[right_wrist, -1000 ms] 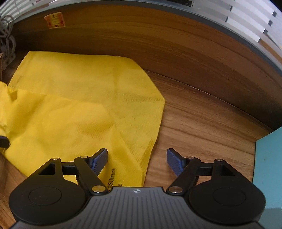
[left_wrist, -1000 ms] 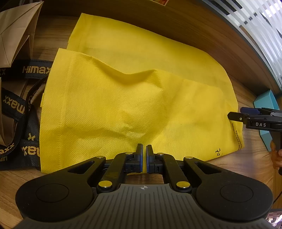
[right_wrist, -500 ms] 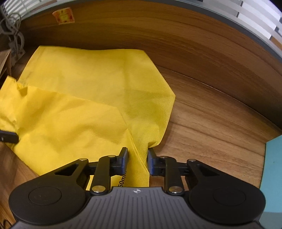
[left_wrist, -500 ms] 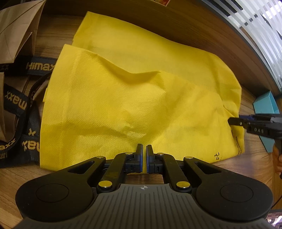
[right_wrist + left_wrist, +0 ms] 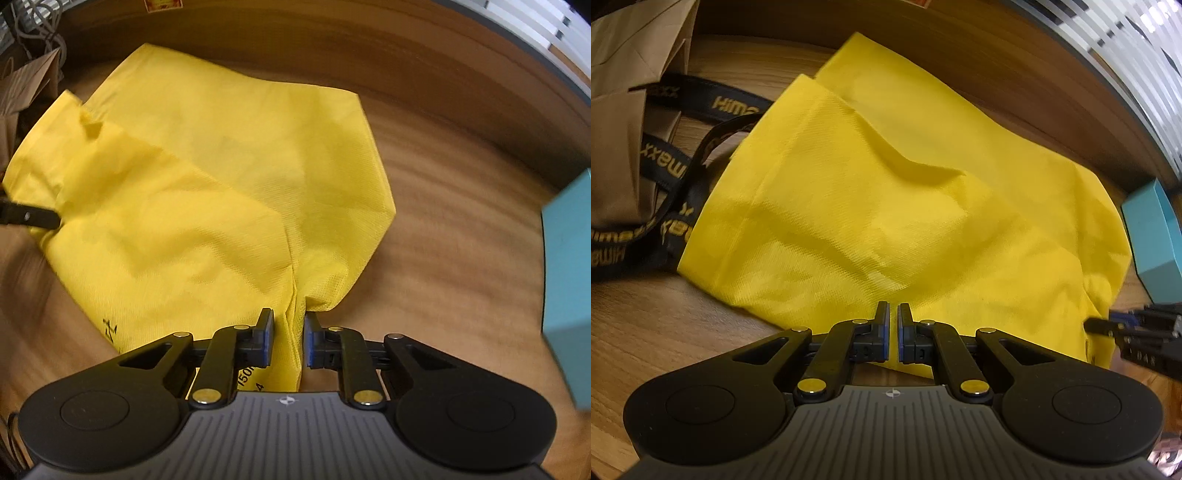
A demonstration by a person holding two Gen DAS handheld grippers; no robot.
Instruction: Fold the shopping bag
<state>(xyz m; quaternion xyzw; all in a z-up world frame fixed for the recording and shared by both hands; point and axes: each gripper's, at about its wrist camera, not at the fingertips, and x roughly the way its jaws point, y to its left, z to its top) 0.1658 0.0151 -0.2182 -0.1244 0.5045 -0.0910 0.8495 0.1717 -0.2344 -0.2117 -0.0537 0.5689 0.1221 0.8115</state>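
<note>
Probably an office: wooden desk [image 5: 461,229], window blinds [image 5: 1126,48].

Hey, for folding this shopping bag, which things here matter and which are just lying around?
Part of the job:
yellow shopping bag
left gripper, pinching its near edge
right gripper, clamped on a corner

Lying about:
brown paper bag
black printed straps
teal box
</note>
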